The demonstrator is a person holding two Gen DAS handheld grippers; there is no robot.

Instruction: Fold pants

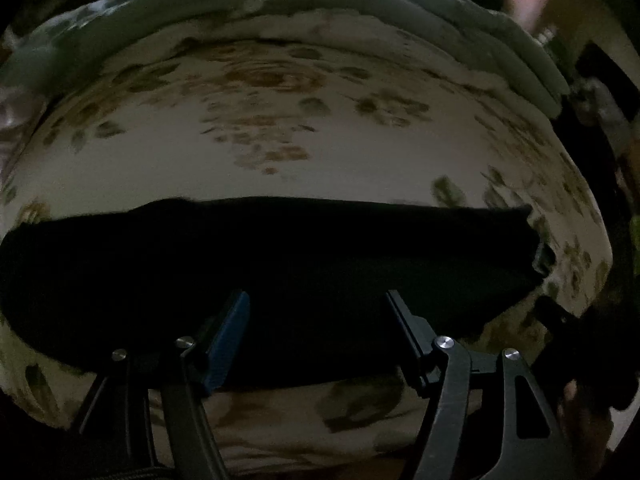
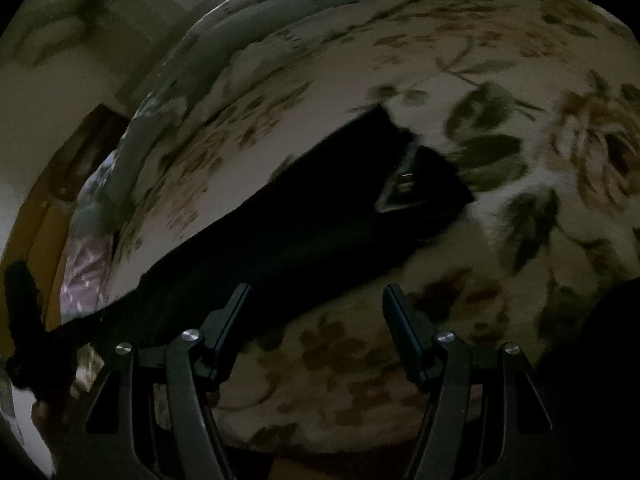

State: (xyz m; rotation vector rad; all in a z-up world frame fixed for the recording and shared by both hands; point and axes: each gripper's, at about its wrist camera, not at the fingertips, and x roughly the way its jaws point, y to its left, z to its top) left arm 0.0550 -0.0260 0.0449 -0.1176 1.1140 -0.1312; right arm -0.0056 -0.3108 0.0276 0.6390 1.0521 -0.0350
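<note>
Black pants (image 1: 260, 272) lie flat as a long band across a bed with a floral sheet (image 1: 260, 148). My left gripper (image 1: 316, 300) is open and empty, just above the pants' near edge around their middle. In the right wrist view the pants (image 2: 304, 236) run diagonally from lower left to upper right, and a small label (image 2: 400, 190) shows at their far end. My right gripper (image 2: 316, 294) is open and empty over the pants' near edge and the sheet (image 2: 360, 360).
A folded pale green blanket (image 1: 400, 4) lies along the far edge of the bed. In the right wrist view a wall and wooden furniture (image 2: 80, 160) stand at the left. The room is dim.
</note>
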